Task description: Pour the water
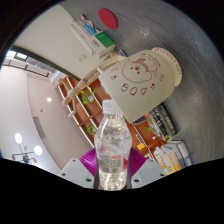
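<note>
While tipped way over, the gripper is clamped on a clear water bottle | both pink pads hug its sides | bottle neck nearly touches a cream paper cup with red doodles | shelves behind

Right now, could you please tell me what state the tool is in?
Tool: closed on the clear plastic water bottle, tilted toward the paper cup.
</note>
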A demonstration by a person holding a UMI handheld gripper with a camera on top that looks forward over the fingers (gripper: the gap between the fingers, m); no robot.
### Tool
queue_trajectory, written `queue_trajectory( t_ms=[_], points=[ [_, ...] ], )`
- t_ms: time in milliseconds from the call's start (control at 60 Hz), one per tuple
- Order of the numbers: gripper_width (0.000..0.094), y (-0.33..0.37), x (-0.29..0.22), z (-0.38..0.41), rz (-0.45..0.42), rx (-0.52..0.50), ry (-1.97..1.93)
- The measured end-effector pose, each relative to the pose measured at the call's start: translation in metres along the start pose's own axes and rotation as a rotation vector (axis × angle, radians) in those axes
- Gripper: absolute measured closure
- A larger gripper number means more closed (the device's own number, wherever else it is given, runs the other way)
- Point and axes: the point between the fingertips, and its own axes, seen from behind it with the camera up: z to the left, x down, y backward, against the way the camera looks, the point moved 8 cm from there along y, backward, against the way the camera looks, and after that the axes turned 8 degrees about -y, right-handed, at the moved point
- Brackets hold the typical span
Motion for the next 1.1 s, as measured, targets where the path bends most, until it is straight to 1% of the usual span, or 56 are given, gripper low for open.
queue_trajectory(
  t_ms=[83,283,417,517,550,617,683,767,817,867,933,950,1000,1033,1067,1100],
  points=[
    [0.0536,-0.002,0.001,-0.003,0.013,0.024,0.018],
    [0.0535,-0.001,0.011,0.001,0.035,0.038,0.114],
    [0.0534,0.003,0.030,0.026,0.066,0.077,0.479],
    [0.0531,0.005,0.030,0.049,0.055,0.150,0.967],
    [0.0532,0.009,0.025,0.063,0.031,0.164,1.129],
    [0.0534,0.010,0.015,0.090,-0.045,0.215,1.438],
    [0.0534,0.018,-0.005,0.119,-0.160,0.237,1.708],
    [0.0535,0.016,-0.028,0.145,-0.296,0.259,1.881],
    [0.0536,0.019,-0.051,0.156,-0.370,0.281,1.969],
    [0.0523,0.018,-0.070,0.167,-0.427,0.349,2.027],
    [0.0524,0.018,-0.097,0.174,-0.477,0.424,2.104],
    [0.0525,0.020,-0.111,0.177,-0.488,0.441,2.114],
    [0.0523,0.018,-0.131,0.179,-0.511,0.517,2.131],
    [0.0524,0.014,-0.158,0.166,-0.525,0.553,2.159],
    [0.0523,0.018,-0.165,0.174,-0.528,0.599,2.158],
    [0.0521,0.019,-0.168,0.174,-0.523,0.624,2.153]
  ],
)
